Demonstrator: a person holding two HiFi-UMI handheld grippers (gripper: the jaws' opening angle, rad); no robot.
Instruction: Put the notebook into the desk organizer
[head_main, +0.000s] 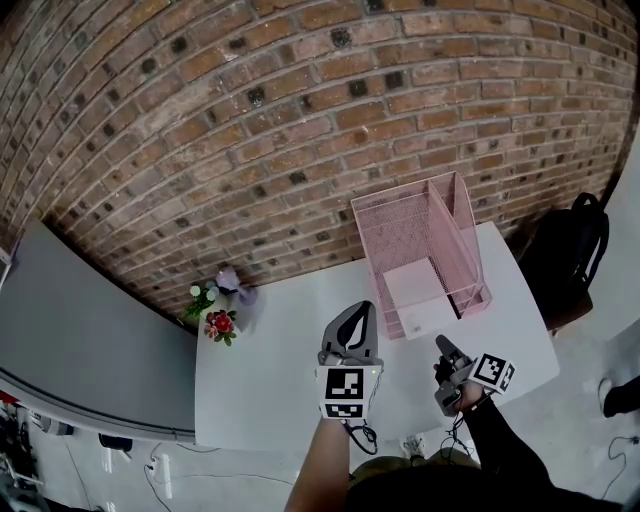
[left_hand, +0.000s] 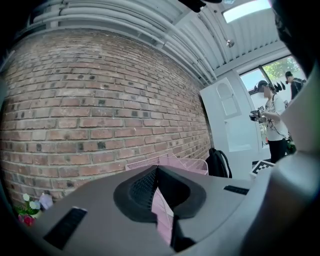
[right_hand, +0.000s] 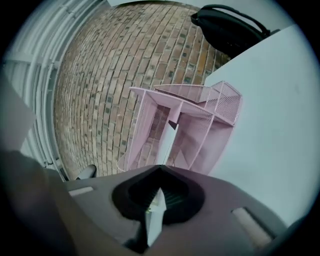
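A pink mesh desk organizer (head_main: 420, 240) stands on the white table (head_main: 270, 370) against the brick wall. A white notebook (head_main: 412, 283) sits inside its wide compartment. In the right gripper view the notebook (right_hand: 167, 142) shows as a pale upright sheet between the organizer's (right_hand: 200, 125) walls. My left gripper (head_main: 360, 312) hovers over the table just in front of the organizer, its jaws closed together and empty. My right gripper (head_main: 441, 343) is near the table's front right, also shut with nothing held. Both sets of jaws meet at their tips (left_hand: 157, 169) (right_hand: 160, 169).
A small pot of flowers (head_main: 218, 318) stands at the table's back left corner. A black backpack (head_main: 570, 255) rests on the floor right of the table. A grey surface (head_main: 80, 340) lies to the left. A person (left_hand: 272, 125) stands far off by the windows.
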